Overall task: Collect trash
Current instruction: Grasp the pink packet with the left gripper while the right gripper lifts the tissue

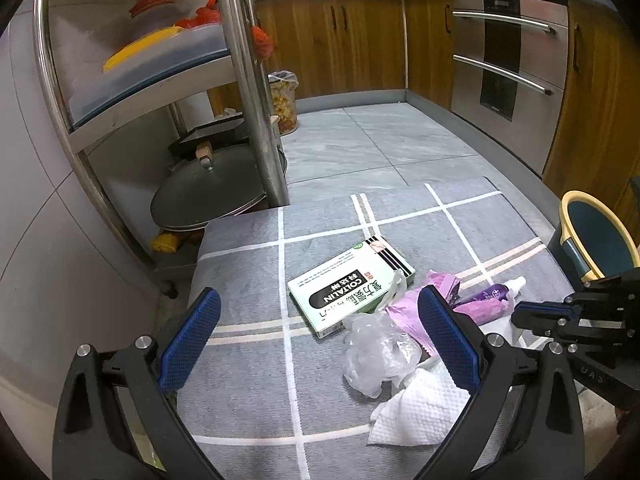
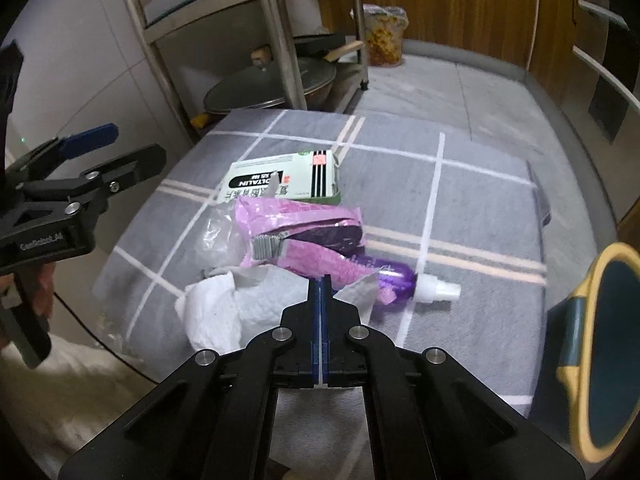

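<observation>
Here, left to right:

Rack: steel shelf rack (image 1: pixel 244 92) at far left, a lidded pan (image 1: pixel 208 192) on its bottom tier; a lined waste basket (image 1: pixel 285 102) stands on the floor tiles behind it.

Left gripper: left gripper (image 1: pixel 320 316) hovers over the grey checked mat (image 1: pixel 248 360), blue pads spread wide apart, nothing between them. In the right wrist view it sits at the left edge (image 2: pixel 120 148).

Box: green-and-white medicine box (image 1: pixel 348 286) lies flat on the mat, its near corner under the clear plastic.

Clear wrapper: crumpled clear plastic bag (image 1: pixel 376 354) just in front of the box, touching the white paper towel (image 1: pixel 420 408) nearer the camera.

Pink wrapper: pink foil packet (image 2: pixel 304 232) lies against the box and over the purple spray bottle (image 2: pixel 404 278), whose white cap points right.

Right gripper: right gripper (image 2: pixel 321 280) has its pads pressed together, tips at the edge of the trash pile; whether anything is pinched between them, cannot tell.

Bin: blue bin with yellow rim (image 2: pixel 600 344) at far right, beside the mat.
</observation>
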### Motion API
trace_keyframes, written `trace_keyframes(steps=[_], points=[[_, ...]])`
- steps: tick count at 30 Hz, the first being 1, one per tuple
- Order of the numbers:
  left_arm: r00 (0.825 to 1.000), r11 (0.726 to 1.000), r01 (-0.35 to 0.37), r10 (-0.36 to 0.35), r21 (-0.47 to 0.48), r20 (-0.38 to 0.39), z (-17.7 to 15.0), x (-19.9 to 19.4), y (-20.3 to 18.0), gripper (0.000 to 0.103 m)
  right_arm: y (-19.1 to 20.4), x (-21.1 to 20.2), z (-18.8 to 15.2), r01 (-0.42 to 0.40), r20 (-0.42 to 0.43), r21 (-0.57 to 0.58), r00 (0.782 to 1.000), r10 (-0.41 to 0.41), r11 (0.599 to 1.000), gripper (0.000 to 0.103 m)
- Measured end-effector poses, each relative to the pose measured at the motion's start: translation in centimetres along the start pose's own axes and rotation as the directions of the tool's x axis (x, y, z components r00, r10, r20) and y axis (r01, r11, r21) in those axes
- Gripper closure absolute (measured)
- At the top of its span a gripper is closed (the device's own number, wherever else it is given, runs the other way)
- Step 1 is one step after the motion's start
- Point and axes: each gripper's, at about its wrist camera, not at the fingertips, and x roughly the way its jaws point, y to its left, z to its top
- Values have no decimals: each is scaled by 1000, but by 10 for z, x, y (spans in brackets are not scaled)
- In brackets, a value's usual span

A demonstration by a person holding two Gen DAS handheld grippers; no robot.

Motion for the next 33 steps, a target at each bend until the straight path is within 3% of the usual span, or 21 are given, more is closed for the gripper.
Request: trace_keyframes(steps=[10, 18, 33], points=[[1000, 1000, 9, -9, 2, -5, 1, 1, -3, 6, -18, -56, 23, 24, 91, 87, 995, -32, 996, 101], [999, 998, 32, -31, 55, -10, 1, 5, -19, 6, -30, -97, 39, 4, 197, 110, 980, -26, 994, 101], [993, 987, 117, -113, 111, -40, 7, 22, -64, 6, -81, -146, 49, 47, 305, 208, 946, -110, 977, 101]])
